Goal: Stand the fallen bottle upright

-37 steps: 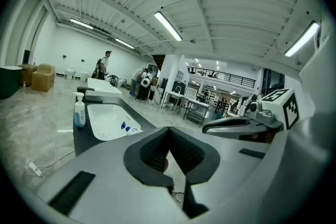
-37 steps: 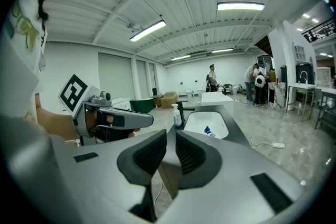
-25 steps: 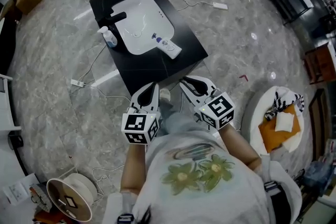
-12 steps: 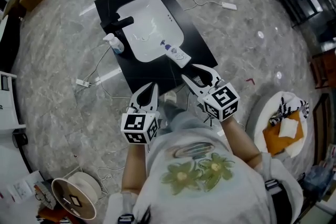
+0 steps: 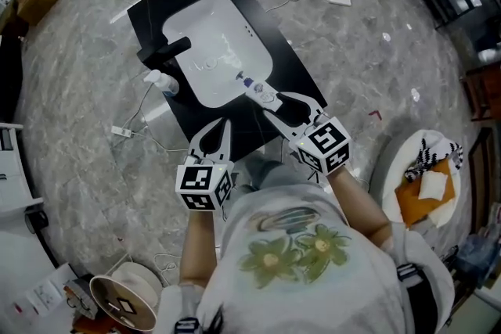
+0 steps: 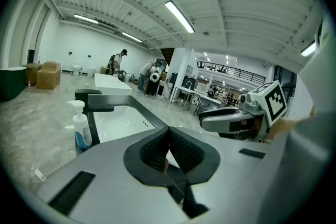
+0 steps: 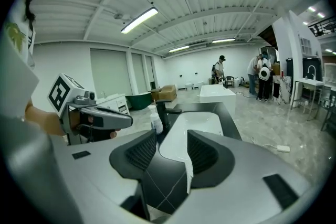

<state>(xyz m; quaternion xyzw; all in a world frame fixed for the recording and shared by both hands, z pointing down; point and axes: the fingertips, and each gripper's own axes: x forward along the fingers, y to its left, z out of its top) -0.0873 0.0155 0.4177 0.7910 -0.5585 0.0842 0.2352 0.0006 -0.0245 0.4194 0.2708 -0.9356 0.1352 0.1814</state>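
Note:
The fallen bottle [image 5: 259,93], white with a blue cap, lies on the black counter [image 5: 291,74] at the white sink's [image 5: 215,43] near-right rim. My right gripper [image 5: 281,107] is just short of it. Its jaws have just been opening, and nothing sits between them in the right gripper view, where the right gripper [image 7: 172,140] stands open. A white sliver of the bottle [image 7: 189,173] shows beside the right pad. My left gripper [image 5: 213,138] hovers over the counter's near edge. It is shut and empty in the left gripper view [image 6: 168,131].
An upright soap dispenser [image 5: 160,82] and a black faucet [image 5: 164,51] stand at the sink's left. Cables and a power strip [image 5: 121,131] lie on the floor to the left. A round white seat with an orange cushion [image 5: 419,188] is at the right, and a cable spool [image 5: 125,295] at bottom left.
Both grippers have moved forward to the counter's near edge, and the right one now reaches almost to the bottle. The right jaws have spread apart; the left jaws stay together.

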